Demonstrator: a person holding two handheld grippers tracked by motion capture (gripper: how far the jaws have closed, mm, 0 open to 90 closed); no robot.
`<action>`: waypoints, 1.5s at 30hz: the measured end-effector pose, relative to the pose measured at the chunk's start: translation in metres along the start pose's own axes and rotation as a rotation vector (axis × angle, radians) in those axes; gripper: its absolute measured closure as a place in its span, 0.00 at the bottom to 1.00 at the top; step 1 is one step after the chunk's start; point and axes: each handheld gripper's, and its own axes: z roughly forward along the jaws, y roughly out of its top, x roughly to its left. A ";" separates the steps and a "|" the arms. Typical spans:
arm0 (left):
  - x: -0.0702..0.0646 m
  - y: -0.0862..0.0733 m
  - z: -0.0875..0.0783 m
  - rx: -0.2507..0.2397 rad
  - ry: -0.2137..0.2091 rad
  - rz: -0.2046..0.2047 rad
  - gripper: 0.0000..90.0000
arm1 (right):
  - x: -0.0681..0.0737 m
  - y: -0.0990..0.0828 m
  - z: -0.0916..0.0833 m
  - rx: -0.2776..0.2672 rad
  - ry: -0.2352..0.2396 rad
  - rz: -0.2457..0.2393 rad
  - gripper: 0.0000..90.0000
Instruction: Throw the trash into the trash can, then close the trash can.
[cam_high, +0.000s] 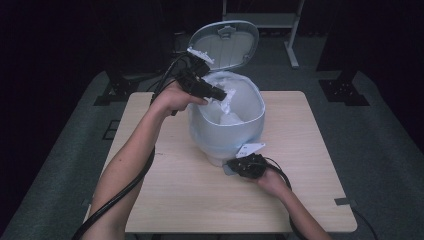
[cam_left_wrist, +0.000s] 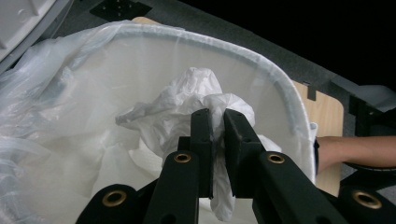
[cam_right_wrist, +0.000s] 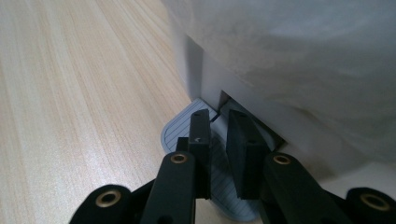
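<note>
A crumpled white plastic bag (cam_left_wrist: 187, 100) sits pinched between the jaws of the left gripper (cam_left_wrist: 216, 119). In the left gripper view the two black jaws are nearly together, and the thin film bunches up just past their tips and also hangs down through the narrow slit between them. That wad hangs over the open mouth of a pale grey pedal bin (cam_high: 225, 135), inside the rim, with the bin's clear liner (cam_left_wrist: 60, 116) spread out behind and to the side of the jaws (the liner folds over the rim all the way round). In the high view the left gripper (cam_high: 220, 94) reaches in from the bin's left edge, and the bag (cam_high: 227, 100) shows as a white crinkle at its tips.

The bin's lid (cam_high: 225, 44) stands tipped up and back, beyond the left gripper.

Down at the foot of the bin, the right gripper (cam_right_wrist: 218, 122) has its jaws drawn close with only a slim gap, nothing caught between them. They lie on top of the ribbed grey pedal (cam_right_wrist: 180, 128), whose rounded end sticks out to the side of the near jaw; the bin's wall rises just ahead of the tips. The high view shows the right gripper (cam_high: 240, 165) low against the bin's near side.

All of it stands on a light wooden table (cam_high: 175, 185).
</note>
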 end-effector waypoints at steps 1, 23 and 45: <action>0.000 0.000 0.001 0.002 0.008 -0.002 0.91 | 0.000 0.000 0.000 0.000 0.000 0.000 0.88; -0.010 -0.024 -0.028 -0.045 -0.009 0.013 0.70 | 0.000 0.001 0.000 0.002 0.006 0.005 0.88; -0.013 -0.096 -0.070 -0.124 0.024 -0.026 0.55 | 0.002 0.001 0.000 0.011 -0.013 0.001 0.87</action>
